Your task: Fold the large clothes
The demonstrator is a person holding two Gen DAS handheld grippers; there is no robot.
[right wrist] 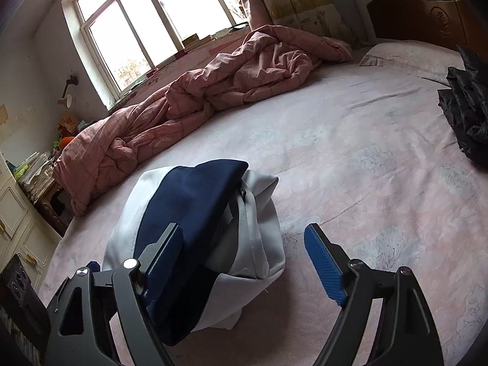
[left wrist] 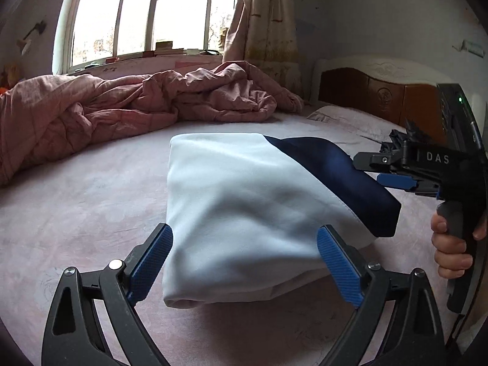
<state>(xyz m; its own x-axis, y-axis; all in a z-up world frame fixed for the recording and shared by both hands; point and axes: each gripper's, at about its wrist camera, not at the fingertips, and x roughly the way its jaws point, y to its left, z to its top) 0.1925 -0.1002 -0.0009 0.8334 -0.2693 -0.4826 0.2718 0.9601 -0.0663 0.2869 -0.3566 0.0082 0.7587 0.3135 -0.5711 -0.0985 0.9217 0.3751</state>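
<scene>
Folded garment [left wrist: 244, 207], white with a navy panel, lay on the bed [left wrist: 91, 213] toward its near edge, well clear of the headboard [left wrist: 381, 97]. Left hand-held gripper [left wrist: 244, 262] spread wide, blue pads either side of the white bundle's near end, not seen to squeeze it. Right hand-held gripper [right wrist: 244, 262] spread too, nothing pinched; one finger over the navy panel, whether touching it could not be told, the other finger over bare sheet beside the bundle. Seen from the left wrist view, right hand-held gripper at the navy edge, a hand [left wrist: 451, 244] wrapped round its grip. Pink quilt [left wrist: 122, 106] rumpled along the bed's far edge under the window [left wrist: 146, 15]. Pillow [right wrist: 411, 55] at the headboard end. Dark crumpled cloth [right wrist: 466, 106] by the pillow, well apart from the folded garment.
</scene>
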